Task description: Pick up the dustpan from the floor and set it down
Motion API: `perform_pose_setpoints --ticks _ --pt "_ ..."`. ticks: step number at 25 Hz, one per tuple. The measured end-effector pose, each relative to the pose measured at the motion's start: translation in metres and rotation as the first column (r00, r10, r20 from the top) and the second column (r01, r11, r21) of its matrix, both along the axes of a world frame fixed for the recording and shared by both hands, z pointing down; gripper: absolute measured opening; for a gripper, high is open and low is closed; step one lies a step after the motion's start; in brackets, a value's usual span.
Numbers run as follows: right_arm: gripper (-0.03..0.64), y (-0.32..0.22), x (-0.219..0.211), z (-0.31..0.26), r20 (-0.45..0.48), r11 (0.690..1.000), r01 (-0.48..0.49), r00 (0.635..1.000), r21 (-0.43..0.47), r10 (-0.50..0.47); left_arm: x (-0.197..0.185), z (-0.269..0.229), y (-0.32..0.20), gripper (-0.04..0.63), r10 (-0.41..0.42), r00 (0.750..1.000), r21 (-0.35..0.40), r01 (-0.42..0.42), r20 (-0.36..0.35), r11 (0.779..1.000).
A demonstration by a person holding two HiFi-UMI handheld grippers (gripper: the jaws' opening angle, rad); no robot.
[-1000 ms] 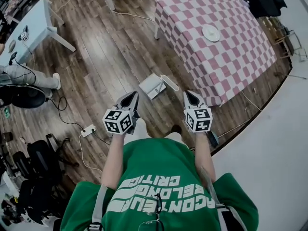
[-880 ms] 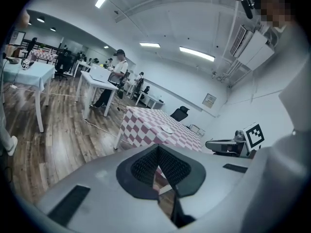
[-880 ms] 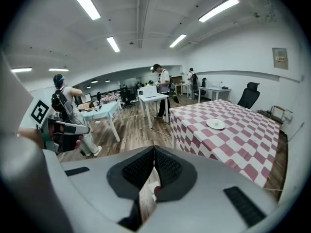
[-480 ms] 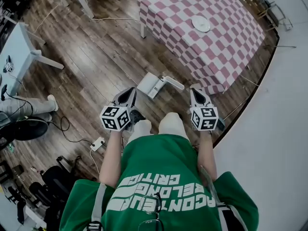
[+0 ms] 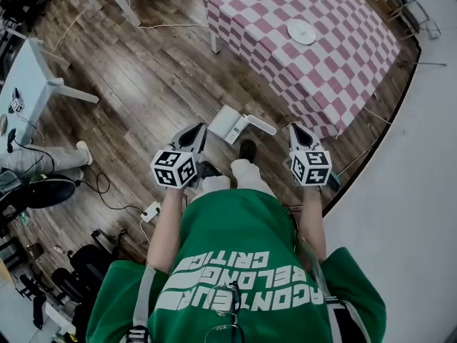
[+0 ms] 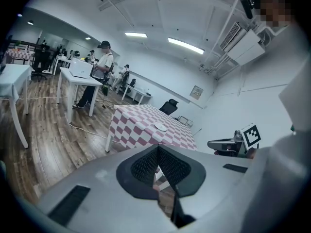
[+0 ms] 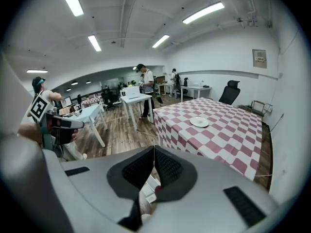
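Observation:
The white dustpan [image 5: 227, 123] lies on the wooden floor with its handle [image 5: 259, 125] pointing right, close to the corner of the checked table [image 5: 335, 63]. My left gripper [image 5: 198, 130] hangs just left of the pan, shut and empty. My right gripper [image 5: 295, 129] is to the right of the handle's end, also shut with nothing in it. A sliver of the dustpan [image 6: 159, 175] shows under the closed tips of the left gripper [image 6: 158, 147] in its own view. Below the shut right gripper [image 7: 154, 148] a white piece of the dustpan [image 7: 148, 187] shows too.
A white plate [image 5: 300, 31] sits on the checked cloth. White desks [image 5: 32, 70] stand at the left, with a seated person's leg [image 5: 39, 159] beside them. A power strip [image 5: 150, 211] and cables lie on the floor. Black chairs [image 5: 71, 277] crowd the lower left. A pale wall [image 5: 407, 191] runs along the right.
The person has stepped forward and a shoe now stands just below the dustpan. Both grippers have come closer to the dustpan, one on each side. Both stay shut.

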State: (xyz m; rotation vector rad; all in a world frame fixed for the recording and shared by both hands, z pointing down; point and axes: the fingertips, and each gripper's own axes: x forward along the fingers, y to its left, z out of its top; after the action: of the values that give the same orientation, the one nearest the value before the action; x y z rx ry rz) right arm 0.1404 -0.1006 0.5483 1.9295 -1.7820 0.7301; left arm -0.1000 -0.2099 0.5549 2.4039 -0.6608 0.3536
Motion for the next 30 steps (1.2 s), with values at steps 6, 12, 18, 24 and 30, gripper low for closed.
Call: perform_pose_setpoints --ticks 6,12,18,24,30 --pt "0.009 -0.013 -0.003 0.015 -0.003 0.992 0.12 0.993 -0.03 -0.12 0.017 0.002 -0.006 -0.005 0.0 1.0 0.009 0.0 0.025 1.0" --pt "0.009 -0.023 -0.014 0.05 0.006 0.956 0.264 0.964 -0.13 -0.265 0.039 0.008 -0.003 -0.005 -0.013 0.999 0.016 0.012 0.049 1.0" --pt "0.04 -0.045 -0.028 0.086 -0.015 0.883 0.407 0.907 -0.233 -0.422 0.057 0.018 0.01 -0.005 -0.017 0.995 0.013 0.016 0.095 1.0" --pt "0.12 -0.06 -0.043 0.123 0.022 0.793 0.519 0.841 -0.32 -0.541 0.064 0.021 0.012 -0.005 -0.026 0.993 0.013 0.025 0.112 1.0" --pt "0.212 -0.063 -0.061 0.163 0.093 0.681 0.602 0.774 -0.416 -0.627 0.061 0.024 0.008 -0.005 -0.076 0.99 0.009 0.075 0.121 0.997"
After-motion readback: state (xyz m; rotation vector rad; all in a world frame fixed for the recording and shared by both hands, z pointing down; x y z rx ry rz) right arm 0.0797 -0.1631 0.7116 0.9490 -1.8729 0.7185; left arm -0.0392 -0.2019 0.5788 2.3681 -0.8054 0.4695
